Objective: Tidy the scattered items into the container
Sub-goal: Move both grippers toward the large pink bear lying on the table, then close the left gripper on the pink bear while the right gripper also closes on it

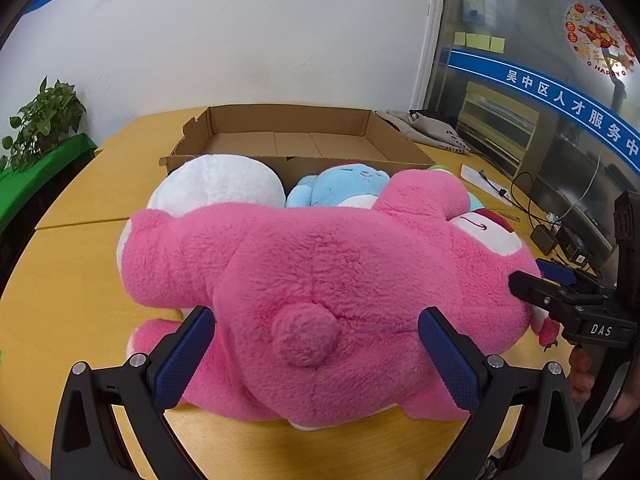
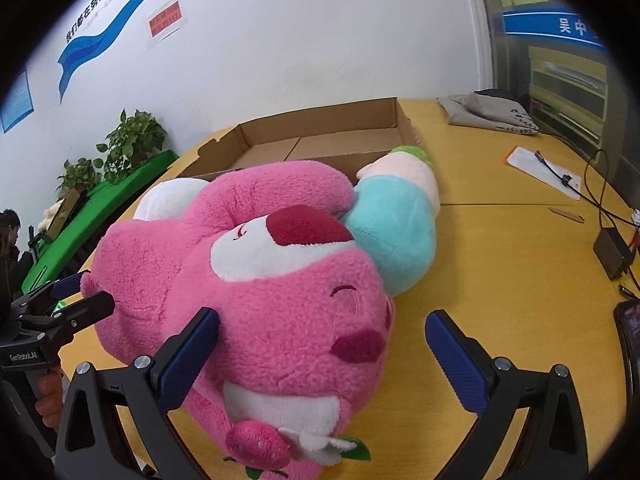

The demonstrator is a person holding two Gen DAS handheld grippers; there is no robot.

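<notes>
A big pink plush bear (image 1: 320, 280) lies on the yellow table, tail toward my left gripper (image 1: 316, 334); its face shows in the right wrist view (image 2: 280, 300). My left gripper is open, its pads on either side of the bear's rump. My right gripper (image 2: 322, 338) is open around the bear's head; it also shows in the left wrist view (image 1: 532, 288). Behind the bear lie a white plush (image 1: 216, 184) and a blue plush (image 1: 344, 188), (image 2: 396, 236). An open, empty cardboard box (image 1: 296, 140), (image 2: 320, 136) stands behind them.
A grey cloth bag (image 2: 492, 114), a white paper (image 2: 544, 172), cables and a black adapter (image 2: 612, 252) lie on the table's right side. A phone (image 2: 632, 328) sits at the right edge. Potted plants (image 1: 44, 120) stand at the left.
</notes>
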